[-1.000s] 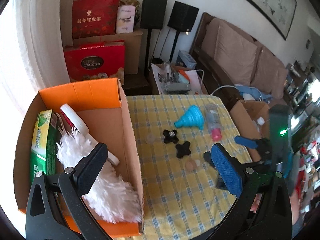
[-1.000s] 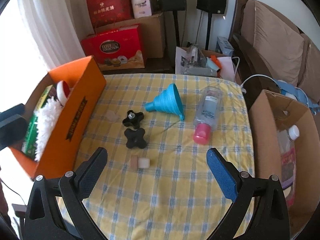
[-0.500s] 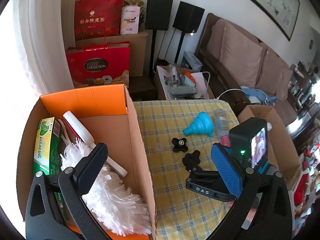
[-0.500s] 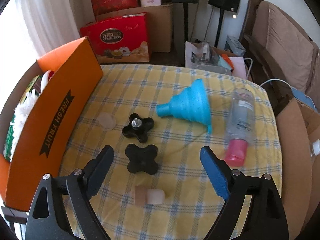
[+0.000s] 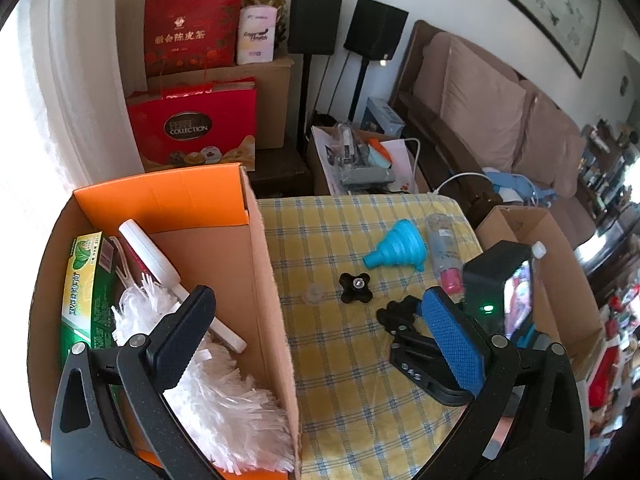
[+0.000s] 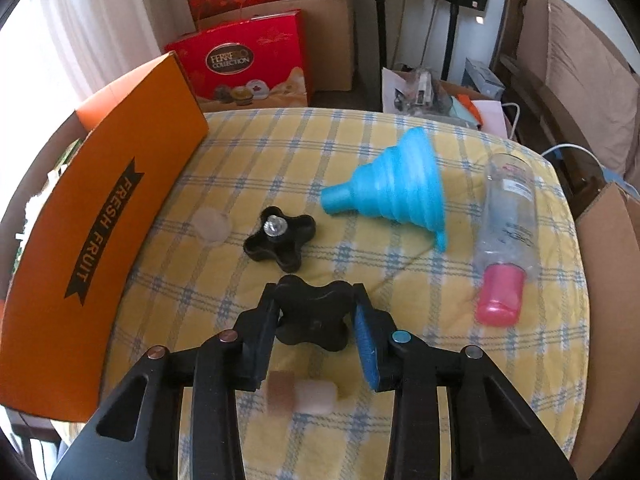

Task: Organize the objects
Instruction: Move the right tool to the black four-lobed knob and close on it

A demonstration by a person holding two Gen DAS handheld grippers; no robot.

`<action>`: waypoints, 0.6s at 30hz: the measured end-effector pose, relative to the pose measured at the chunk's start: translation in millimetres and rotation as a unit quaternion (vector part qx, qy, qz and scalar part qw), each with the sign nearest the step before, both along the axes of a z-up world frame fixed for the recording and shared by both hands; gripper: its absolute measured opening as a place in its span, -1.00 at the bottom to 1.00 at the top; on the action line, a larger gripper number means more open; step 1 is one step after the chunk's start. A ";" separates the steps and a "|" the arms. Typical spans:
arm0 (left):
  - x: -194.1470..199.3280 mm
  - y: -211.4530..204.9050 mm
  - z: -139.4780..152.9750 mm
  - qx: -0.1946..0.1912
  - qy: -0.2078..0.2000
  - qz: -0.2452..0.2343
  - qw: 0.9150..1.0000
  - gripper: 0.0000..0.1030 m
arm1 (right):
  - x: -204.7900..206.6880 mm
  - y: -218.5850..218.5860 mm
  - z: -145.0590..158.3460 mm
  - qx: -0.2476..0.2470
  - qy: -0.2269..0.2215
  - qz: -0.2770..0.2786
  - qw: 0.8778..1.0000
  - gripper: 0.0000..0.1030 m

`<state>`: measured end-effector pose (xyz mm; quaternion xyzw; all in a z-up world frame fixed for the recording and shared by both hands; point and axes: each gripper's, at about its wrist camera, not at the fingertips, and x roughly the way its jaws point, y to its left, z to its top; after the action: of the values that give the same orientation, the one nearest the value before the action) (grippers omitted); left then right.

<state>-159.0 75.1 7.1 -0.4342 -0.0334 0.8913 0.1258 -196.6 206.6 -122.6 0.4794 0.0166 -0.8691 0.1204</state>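
Right gripper point(image 6: 316, 312), jaws closing, brackets the nearer black star knob point(image 6: 312, 316) on the yellow checked tablecloth point(image 6: 280, 152); both pads appear to touch the knob's lobes, though whether the grip is firm cannot be told, and the knob rests on the cloth, not yet lifted. Just beyond it lies a second black star knob point(image 6: 280, 236) with its threaded stud pointing up, and to that knob's left a small translucent disc point(image 6: 211, 224). Under the jaws, close to the camera and blurred, sit two small blocks, one brown point(image 6: 280, 394) and one pale point(image 6: 318, 396), touching each other. Farther right lie a blue collapsible funnel point(image 6: 392, 196) on its side and a clear bottle with a pink cap point(image 6: 506, 232), also on its side. Left gripper point(image 5: 316, 344) hangs wide open and empty over the orange "FRESH FRUIT" carton point(image 5: 264, 280), which stands at the table's left edge. Inside the carton are a green box point(image 5: 84, 288) standing against the far wall and a white duster point(image 5: 208, 380) whose white handle point(image 5: 148, 256) leans toward the back corner. A plain brown cardboard box point(image 5: 560, 272) stands beside the table on the right; a bottle with a white cap point(image 5: 538, 249) shows at its edge, the rest being hidden by the right gripper's body. Judged from this layout, sorting is partly done: two items are boxed on the left, at least one on the right, and seven remain loose on the cloth.
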 end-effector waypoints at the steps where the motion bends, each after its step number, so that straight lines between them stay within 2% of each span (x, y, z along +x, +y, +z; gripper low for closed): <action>1: 0.3 3.1 -0.1 -0.001 0.000 -0.002 1.000 1.00 | 1.7 3.8 2.3 -0.002 0.001 -0.003 1.000 -0.31; 9: -4.9 37.3 -4.0 -0.023 0.000 -0.024 0.999 0.99 | 22.3 45.3 26.0 -0.019 0.005 -0.036 0.999 -0.31; 13: -14.2 55.8 -8.1 -0.041 -0.005 -0.037 0.998 0.81 | 34.6 65.7 40.0 -0.029 0.013 -0.050 0.998 -0.31; 17: -27.1 74.0 -14.8 -0.048 -0.018 -0.048 0.998 0.77 | 45.0 80.9 51.9 -0.037 0.019 -0.058 0.997 -0.31; 18: -30.7 77.5 -18.0 -0.049 -0.023 -0.052 0.997 0.69 | 47.2 83.9 54.4 -0.040 0.020 -0.060 0.997 -0.30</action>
<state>-189.7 152.5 -10.9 -0.4617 0.0298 0.8737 0.1501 -149.4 290.5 -68.2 0.4568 -0.0443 -0.8843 0.0863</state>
